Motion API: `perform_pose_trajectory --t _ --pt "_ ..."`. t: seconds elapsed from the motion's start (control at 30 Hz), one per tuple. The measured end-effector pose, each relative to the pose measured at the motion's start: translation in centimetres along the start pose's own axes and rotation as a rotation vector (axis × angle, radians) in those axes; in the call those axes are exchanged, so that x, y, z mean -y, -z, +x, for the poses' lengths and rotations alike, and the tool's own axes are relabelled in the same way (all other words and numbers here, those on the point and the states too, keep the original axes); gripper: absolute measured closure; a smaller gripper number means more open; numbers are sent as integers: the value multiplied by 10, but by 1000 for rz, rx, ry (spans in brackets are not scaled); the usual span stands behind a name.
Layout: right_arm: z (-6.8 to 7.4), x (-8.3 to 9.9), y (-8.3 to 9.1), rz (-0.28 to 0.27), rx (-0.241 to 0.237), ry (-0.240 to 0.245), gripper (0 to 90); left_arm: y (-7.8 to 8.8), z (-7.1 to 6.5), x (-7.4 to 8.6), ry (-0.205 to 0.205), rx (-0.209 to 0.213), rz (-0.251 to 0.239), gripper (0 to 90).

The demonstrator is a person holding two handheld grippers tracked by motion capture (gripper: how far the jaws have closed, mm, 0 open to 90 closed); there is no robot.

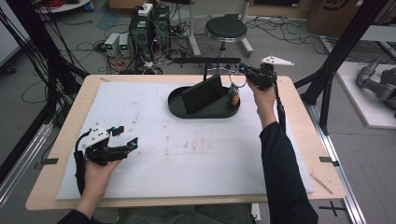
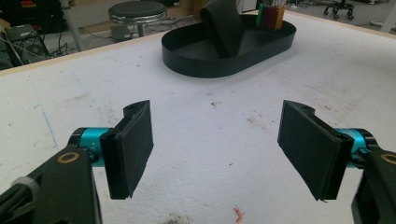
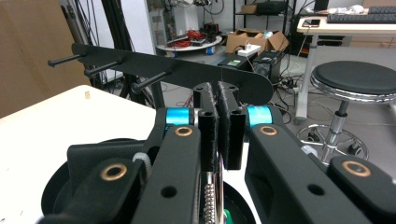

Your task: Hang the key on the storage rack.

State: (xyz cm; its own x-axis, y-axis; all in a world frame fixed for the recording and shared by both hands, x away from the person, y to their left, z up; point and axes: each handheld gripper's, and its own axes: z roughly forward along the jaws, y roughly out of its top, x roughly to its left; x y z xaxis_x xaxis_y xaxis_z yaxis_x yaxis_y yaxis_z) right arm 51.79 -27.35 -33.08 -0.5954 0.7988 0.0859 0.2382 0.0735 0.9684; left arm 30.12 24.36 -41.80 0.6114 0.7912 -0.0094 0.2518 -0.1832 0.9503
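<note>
Right tongs (image 1: pixel 243 70): jaws closed flat together in the right gripper view (image 3: pixel 218 100), pinching the metal link (image 3: pixel 208 198) of a key ring (image 1: pixel 237 83). Held up by the person's right hand.

Key ring: hangs straight below the right tongs' tips. A bunch of coloured tags (image 1: pixel 234 97) dangles from it, orange the plainest. From the left gripper view the tags (image 2: pixel 271 14) show green, red and orange, well ahead of those jaws.

Peg rack (image 1: pixel 205 60): black bar on a thin post, just beyond and level with the right tongs. Its pegs (image 3: pixel 100 67) stick out towards the camera, off to the left of the closed jaws, and the ones in view are bare.

Oval tray (image 1: pixel 177 109): black, directly under the hanging tags. A black wedge-shaped block (image 1: pixel 201 93) leans inside it, left of the tags. Whether the tags touch the tray floor cannot be told.

Left tongs (image 1: pixel 125 136): jaws spread wide (image 2: pixel 219 149) with nothing between them, low over the white mat (image 2: pixel 224 112), well apart from tray and rack.

Progress, as judged: the ring is picked up and carried to the rack. Left to do:
- line the ring up with a peg, which lies to the left of the jaws
- slip it on
- let go

No ring is seen on a peg yet, so the hanging itself looks undone.
</note>
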Motion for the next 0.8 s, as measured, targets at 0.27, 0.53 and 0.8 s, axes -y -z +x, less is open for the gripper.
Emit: perform_pose_trajectory --t 0.27,0.53,0.8 --pt "-3 3 -3 7 20 16 874 0 0 0 0 1 -1 266" --pt "-2 4 -7 42 91 40 843 0 -1 1 0 4 -2 266" --pt "-3 2 0 86 199 55 619 -1 0 1 -4 7 6 266"
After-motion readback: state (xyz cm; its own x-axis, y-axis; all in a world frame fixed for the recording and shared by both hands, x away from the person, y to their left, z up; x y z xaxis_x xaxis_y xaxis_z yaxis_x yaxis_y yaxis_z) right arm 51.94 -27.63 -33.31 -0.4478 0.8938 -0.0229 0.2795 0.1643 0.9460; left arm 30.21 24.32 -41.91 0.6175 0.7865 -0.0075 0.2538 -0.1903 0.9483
